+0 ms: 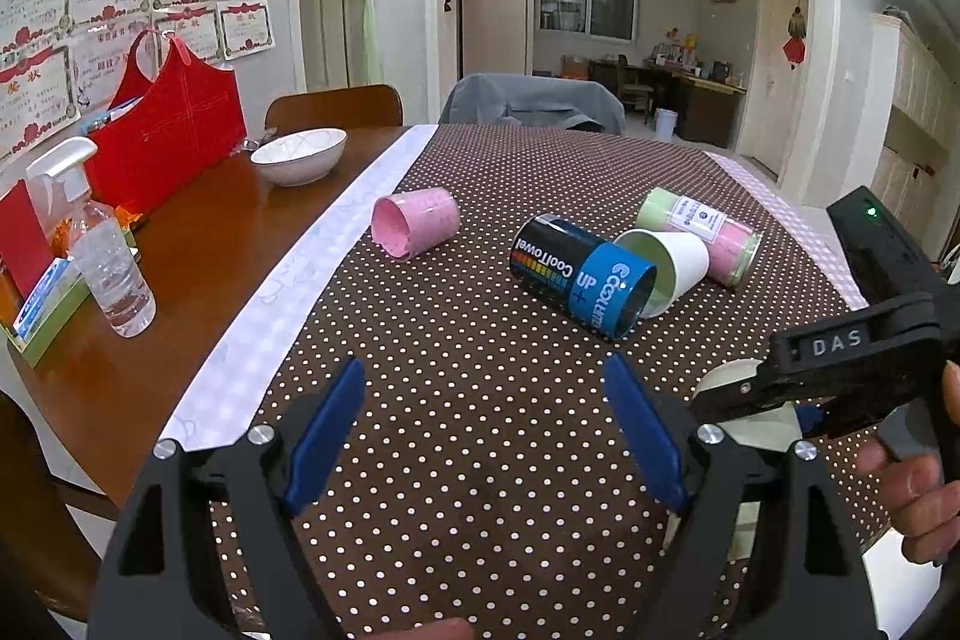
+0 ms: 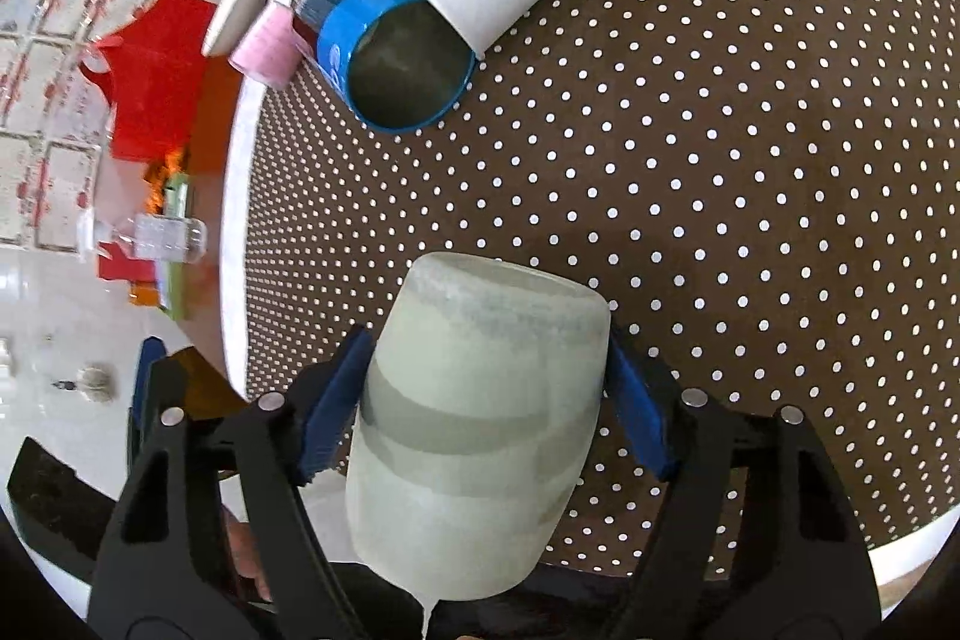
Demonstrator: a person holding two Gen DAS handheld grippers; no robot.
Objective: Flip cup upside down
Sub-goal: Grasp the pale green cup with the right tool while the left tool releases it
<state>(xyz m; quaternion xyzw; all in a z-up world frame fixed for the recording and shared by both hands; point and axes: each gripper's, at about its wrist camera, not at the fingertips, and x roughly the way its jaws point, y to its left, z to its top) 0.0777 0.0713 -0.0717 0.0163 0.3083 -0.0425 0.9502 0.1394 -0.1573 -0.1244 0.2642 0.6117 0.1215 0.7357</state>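
My right gripper [image 2: 486, 394] is shut on a frosted pale green cup [image 2: 474, 430] and holds it over the polka-dot cloth [image 2: 720, 196]; its blue pads press both sides. In the left wrist view the right gripper [image 1: 750, 400] and a bit of the cup [image 1: 729, 376] show at the right. My left gripper [image 1: 486, 430] is open and empty above the cloth [image 1: 480, 370]. Ahead lie a pink cup [image 1: 414, 223], a black and blue CoolTowel can [image 1: 579, 274], a white paper cup [image 1: 666, 268] and a green-pink jar [image 1: 699, 232], all on their sides.
A white bowl [image 1: 300, 154], a red bag [image 1: 168, 124], a spray bottle [image 1: 102, 250] and a tissue box [image 1: 45, 304] stand on the bare wooden table [image 1: 210, 250] at the left. Chairs [image 1: 534, 103] stand at the far edge.
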